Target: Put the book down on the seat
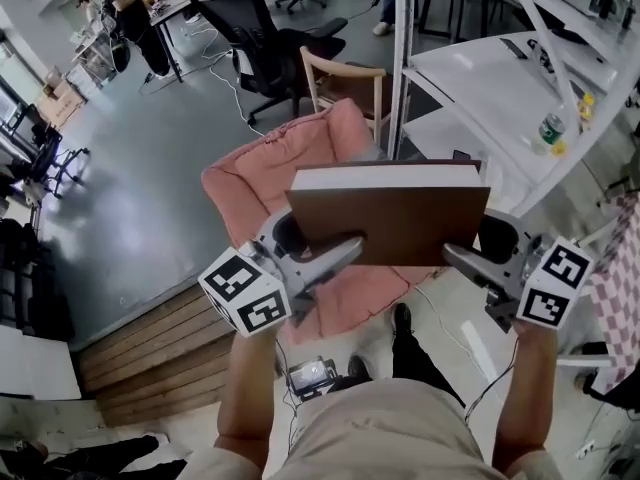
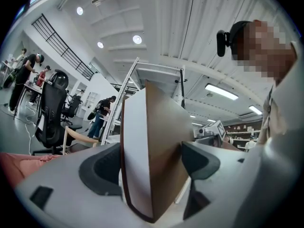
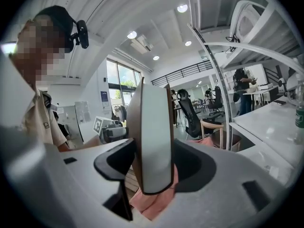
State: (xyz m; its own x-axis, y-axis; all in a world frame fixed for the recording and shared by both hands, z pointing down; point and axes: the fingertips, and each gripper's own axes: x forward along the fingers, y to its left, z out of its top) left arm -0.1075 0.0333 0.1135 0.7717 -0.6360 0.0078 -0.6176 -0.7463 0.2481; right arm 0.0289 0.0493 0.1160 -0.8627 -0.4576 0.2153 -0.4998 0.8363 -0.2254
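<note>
The book [image 1: 390,223] is held in the air over the seat [image 1: 250,183], clear of the cushion, in front of the person's chest. Its long axis runs left to right between the 2 grippers. The brown cover tilts up toward the head camera and the white page block lies along the far edge.

The left gripper [image 1: 330,253] is clamped on the book's left short end and the right gripper [image 1: 470,263] on its right short end. Only the gripper views show this closely. In the left gripper view the book [image 2: 152,165] stands on edge between both dark pads, with pages to the left and cover to the right. In the right gripper view the book [image 3: 154,141] is pinched the same way. That view also shows pink cushion [image 3: 152,203] below the book's lower edge, which the head view hides behind the cover.

The pink seat spreads left and behind the book. A wooden chair [image 1: 345,78] stands just behind it. A white post [image 1: 400,58] and a white desk [image 1: 480,78] crowd the right rear. To the left lies open grey floor [image 1: 130,188], with wooden planks [image 1: 150,348] nearer the person.
</note>
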